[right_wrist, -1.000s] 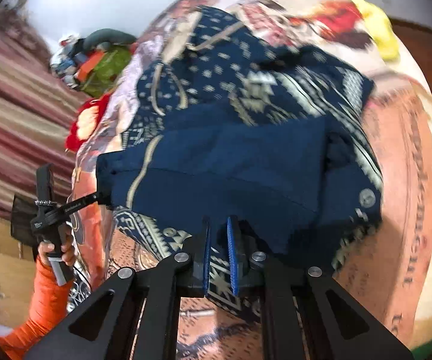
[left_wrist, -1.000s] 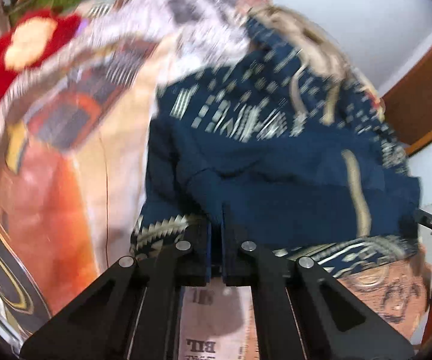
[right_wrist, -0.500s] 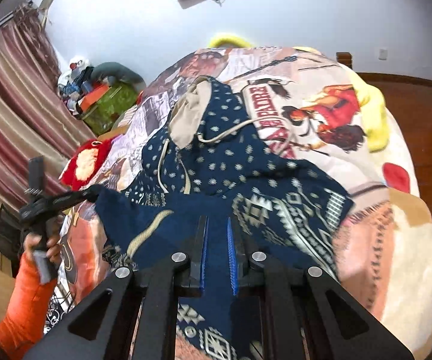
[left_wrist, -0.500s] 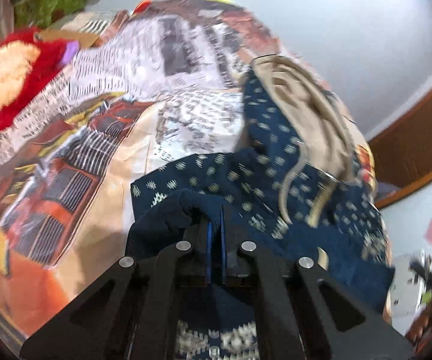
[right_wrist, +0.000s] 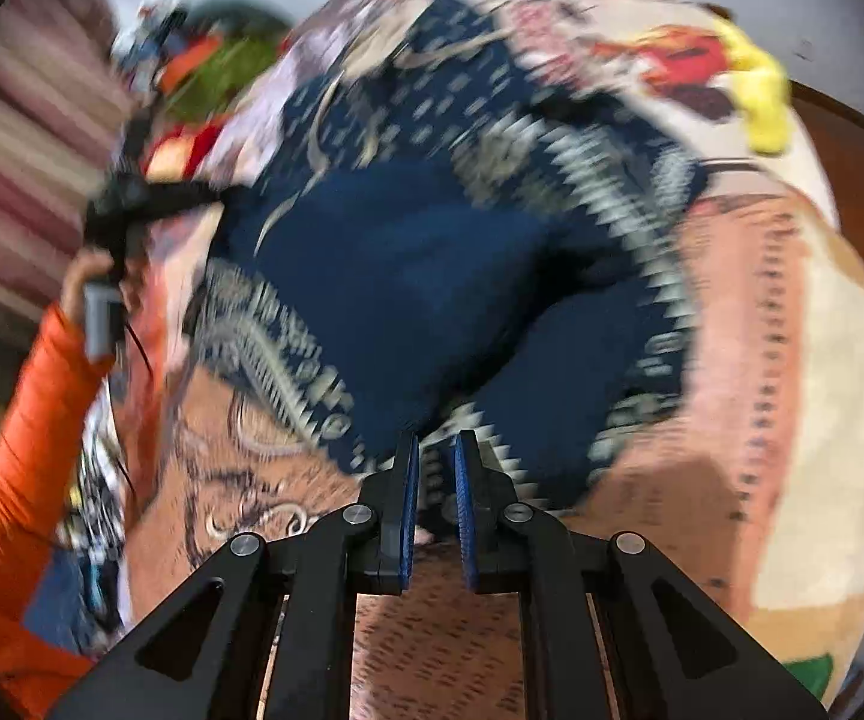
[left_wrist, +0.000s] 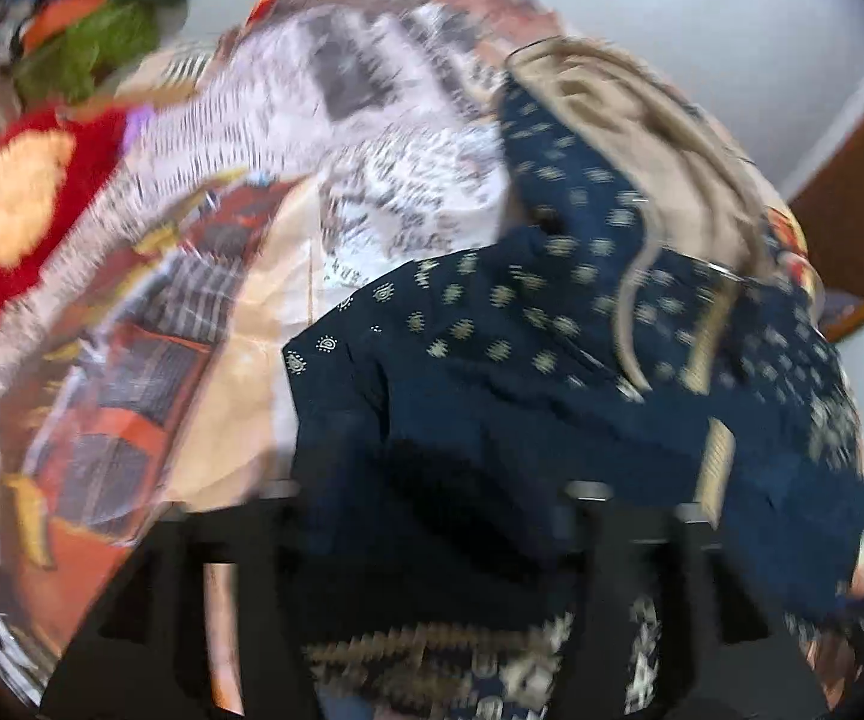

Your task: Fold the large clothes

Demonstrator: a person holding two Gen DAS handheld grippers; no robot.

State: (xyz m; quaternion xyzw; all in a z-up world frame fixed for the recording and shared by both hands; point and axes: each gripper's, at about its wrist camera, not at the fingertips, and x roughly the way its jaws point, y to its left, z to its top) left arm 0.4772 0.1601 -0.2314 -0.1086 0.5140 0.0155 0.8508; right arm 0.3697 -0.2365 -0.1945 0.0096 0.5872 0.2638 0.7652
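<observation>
Clearly the dark navy hooded garment with pale dotted and zigzag patterning and a beige-lined hood (left_wrist: pixel 552 360) lies bunched on the printed orange-and-cream bedspread (left_wrist: pixel 240 396), its lower part doubled up over the body, hood toward the far end of the bed

Both views are smeared by motion. On the left wrist view the left gripper (left_wrist: pixel 432 510) has its jaws opening, standing wide apart, with a dark fold of the garment lying between and over them; the pads do not look pressed on it. On the right wrist view the right gripper (right_wrist: pixel 435 468) has its blue pads nearly together at the patterned hem; it looks pinched on that edge, though the blur leaves some doubt. A hand (right_wrist: pixel 93 288) with an orange sleeve holds the other tool at the left

As a judgement, the cloth is thick, soft and limp, probably a bit heavy for its size: it will sag and slump, not slide. Good holds look like the ribbed hem corners or the shoulder seams, not the loose middle. The hood cords (left_wrist: pixel 630 324) could snag
</observation>
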